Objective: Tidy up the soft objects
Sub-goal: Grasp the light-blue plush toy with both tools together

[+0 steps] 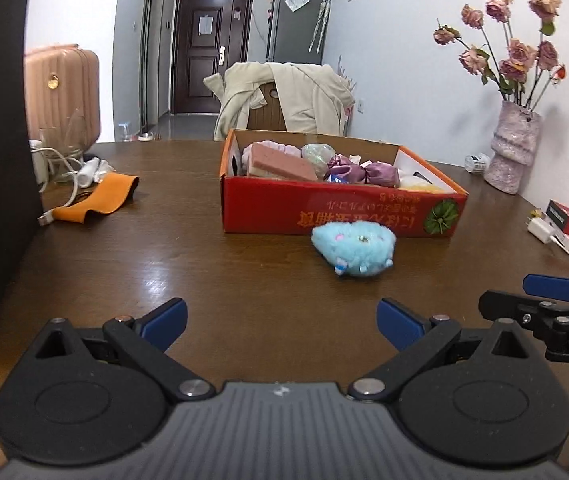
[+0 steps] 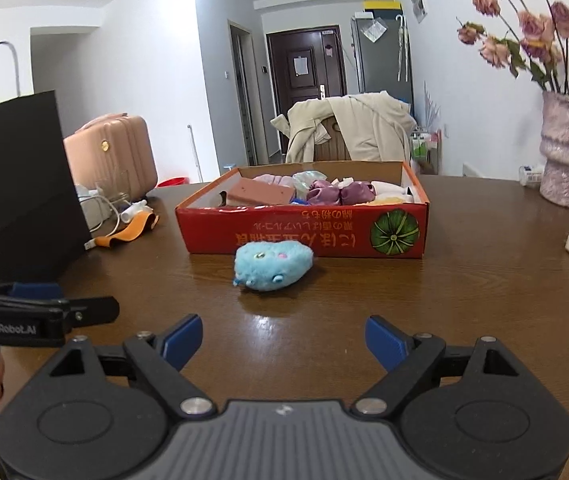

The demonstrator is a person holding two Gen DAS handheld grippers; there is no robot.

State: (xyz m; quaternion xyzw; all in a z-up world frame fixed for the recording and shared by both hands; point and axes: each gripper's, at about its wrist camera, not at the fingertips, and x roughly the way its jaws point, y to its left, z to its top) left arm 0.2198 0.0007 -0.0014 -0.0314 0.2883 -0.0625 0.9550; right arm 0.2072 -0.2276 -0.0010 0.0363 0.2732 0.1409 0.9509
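My left gripper (image 1: 282, 322): nearest, its 2 blue pads spread wide over bare table, nothing between them.
My right gripper (image 2: 284, 340): just beside the left one, jaws wide apart with nothing between them.
Table (image 2: 464, 300): dark brown wood, glossy.
Blue plush toy (image 2: 272, 266): lies on the table ahead of both claws, right against the near wall of the box, outside it.
Red cardboard box (image 2: 304, 236): mid-table, open-topped, already holding a pink sponge block (image 2: 262, 194), purple satin pieces (image 2: 338, 192) and other soft items.
Black paper bag (image 2: 20, 184): stands at the left.
Orange cloth (image 1: 98, 200): left of the box, beside white cables.
Vase of dried roses (image 1: 514, 148): far right, by the wall.
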